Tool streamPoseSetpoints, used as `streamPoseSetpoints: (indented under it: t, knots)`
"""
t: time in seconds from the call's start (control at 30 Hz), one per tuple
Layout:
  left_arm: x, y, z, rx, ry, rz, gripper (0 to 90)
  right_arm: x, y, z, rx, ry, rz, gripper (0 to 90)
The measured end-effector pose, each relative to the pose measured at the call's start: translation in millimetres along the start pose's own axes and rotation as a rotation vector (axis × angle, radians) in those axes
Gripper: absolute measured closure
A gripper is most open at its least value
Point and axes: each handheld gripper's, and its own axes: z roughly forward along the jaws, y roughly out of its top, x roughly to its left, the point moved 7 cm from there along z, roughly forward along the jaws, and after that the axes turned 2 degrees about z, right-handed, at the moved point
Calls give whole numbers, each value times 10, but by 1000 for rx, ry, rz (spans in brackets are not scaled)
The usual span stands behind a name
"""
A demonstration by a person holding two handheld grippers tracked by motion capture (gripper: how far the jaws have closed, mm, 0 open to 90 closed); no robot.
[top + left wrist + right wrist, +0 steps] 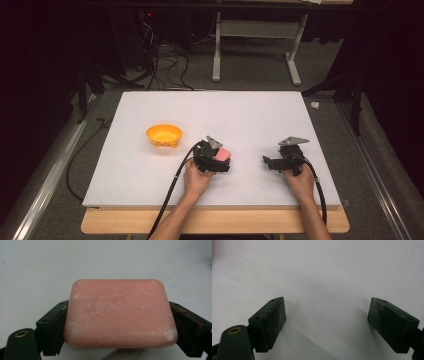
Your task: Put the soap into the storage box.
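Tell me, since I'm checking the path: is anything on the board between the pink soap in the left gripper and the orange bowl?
Nothing visible. The left gripper is shut on the pink soap, and only bare white board lies between it and the orange bowl.

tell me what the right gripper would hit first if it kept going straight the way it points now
Probably nothing: the right gripper has open, empty jaws, and ahead of them lies only the bare white table. In the high view it seems aimed toward the left gripper, though depth is unclear.
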Motion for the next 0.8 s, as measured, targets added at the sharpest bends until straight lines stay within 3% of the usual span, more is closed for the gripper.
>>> streamPoseSetpoints:
  t: [0.3,0.8]
  knots:
    - [62,21,-174,-24,-12,-6,138,0,0,0,0,0,0,156]
    - [190,15,-495,-62,1,-7,138,1,0,0,0,-2,1,155]
